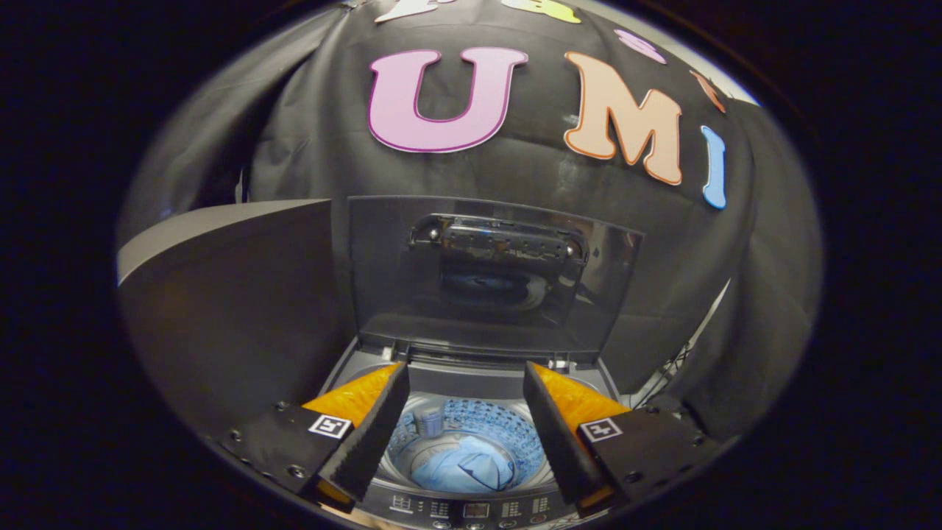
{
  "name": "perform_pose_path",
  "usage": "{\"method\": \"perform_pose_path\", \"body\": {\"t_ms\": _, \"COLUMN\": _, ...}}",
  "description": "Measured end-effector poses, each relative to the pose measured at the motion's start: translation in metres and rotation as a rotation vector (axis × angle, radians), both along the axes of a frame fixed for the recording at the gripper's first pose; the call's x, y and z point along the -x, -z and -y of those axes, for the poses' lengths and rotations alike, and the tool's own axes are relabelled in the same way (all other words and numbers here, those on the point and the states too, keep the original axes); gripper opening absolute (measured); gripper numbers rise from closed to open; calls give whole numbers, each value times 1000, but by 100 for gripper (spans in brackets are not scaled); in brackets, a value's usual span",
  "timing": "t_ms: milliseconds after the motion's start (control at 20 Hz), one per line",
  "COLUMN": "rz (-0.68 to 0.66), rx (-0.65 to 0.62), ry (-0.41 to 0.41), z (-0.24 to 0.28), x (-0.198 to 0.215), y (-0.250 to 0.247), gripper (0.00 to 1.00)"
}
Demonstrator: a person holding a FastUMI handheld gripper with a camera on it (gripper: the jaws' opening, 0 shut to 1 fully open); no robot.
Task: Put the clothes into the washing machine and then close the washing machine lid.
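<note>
**Hovering over the open drum, claw spread and holding nothing**

Hanging above the grey top-loading washing machine (pixel 471 508), the gripper (pixel 465 401) had its two fingers spread wide apart with nothing between them. Through the gap between the fingers the round metal drum (pixel 508 430) lay open, and a light blue piece of clothing (pixel 460 465) rested crumpled at its bottom, well below the fingertips. The drum's mouth showed a free ring of perforated wall around the garment. Just nearer than the drum ran the machine's control panel strip (pixel 471 509) with small buttons, lying under the finger bases.

Beyond the fingertips the dark, translucent rectangular lid (pixel 493 272) stood raised and nearly upright, hinged along the back edge of the machine, with a black handle bar (pixel 500 243) near its top edge. Its lower edge sat just behind the fingertips. To the left of the lid a tall dark grey panel (pixel 228 294) rose close beside the machine. Black cloth (pixel 309 132) hung behind and to the right.
</note>
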State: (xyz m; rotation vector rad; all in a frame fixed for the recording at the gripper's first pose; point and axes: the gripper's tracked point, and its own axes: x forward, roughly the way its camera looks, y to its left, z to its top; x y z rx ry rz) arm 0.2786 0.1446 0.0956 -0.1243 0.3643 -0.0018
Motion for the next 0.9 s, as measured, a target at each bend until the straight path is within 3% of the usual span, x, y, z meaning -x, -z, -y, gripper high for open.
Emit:
{"method": "perform_pose_path", "body": {"t_ms": 200, "rz": 18, "rx": 43, "ry": 20, "z": 6, "x": -9, "y": -7, "gripper": 98}}
{"method": "perform_pose_path", "body": {"t_ms": 400, "rz": 58, "rx": -3, "ry": 6, "z": -2, "x": -29, "y": -32, "gripper": 98}}
{"method": "perform_pose_path", "body": {"t_ms": 900, "rz": 281, "rx": -34, "ry": 11, "z": -18, "x": -126, "y": -142, "gripper": 98}}
